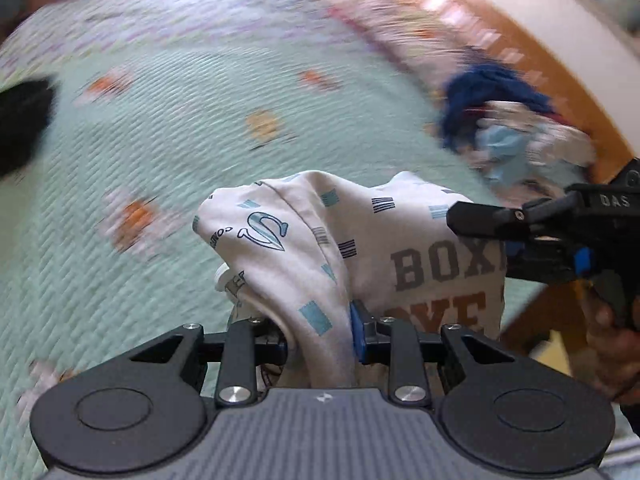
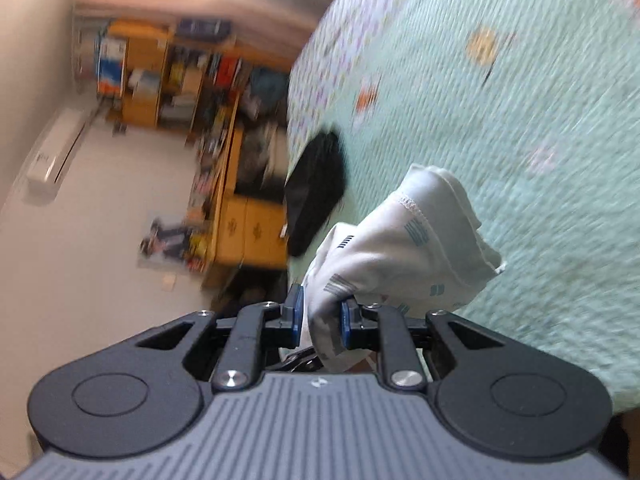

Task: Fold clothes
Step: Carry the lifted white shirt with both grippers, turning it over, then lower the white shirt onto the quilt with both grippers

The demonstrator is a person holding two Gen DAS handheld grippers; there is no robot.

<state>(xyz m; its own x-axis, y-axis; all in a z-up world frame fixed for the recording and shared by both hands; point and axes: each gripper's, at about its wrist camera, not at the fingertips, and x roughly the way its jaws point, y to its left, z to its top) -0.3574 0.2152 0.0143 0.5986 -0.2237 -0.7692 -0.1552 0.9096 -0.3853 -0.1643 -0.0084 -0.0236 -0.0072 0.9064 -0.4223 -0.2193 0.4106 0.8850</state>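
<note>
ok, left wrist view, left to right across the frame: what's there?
Black item at the edge → white printed garment held in the left gripper → right gripper → pile of blue clothes, further back. All over the green quilt.

The right gripper (image 2: 320,322) sits at six o'clock, its blue pads (image 2: 295,316) pinched on a bunched white garment (image 2: 404,240) with small blue and grey marks. The cloth rises toward one o'clock, a stitched hem showing near its top. Behind it, from twelve to four o'clock, spreads a blurred mint-green bedspread (image 2: 520,152). A black item (image 2: 316,188) lies on its edge near the centre. At ten o'clock stand cluttered wooden shelves (image 2: 176,76); at nine, a white air conditioner (image 2: 56,152).
</note>
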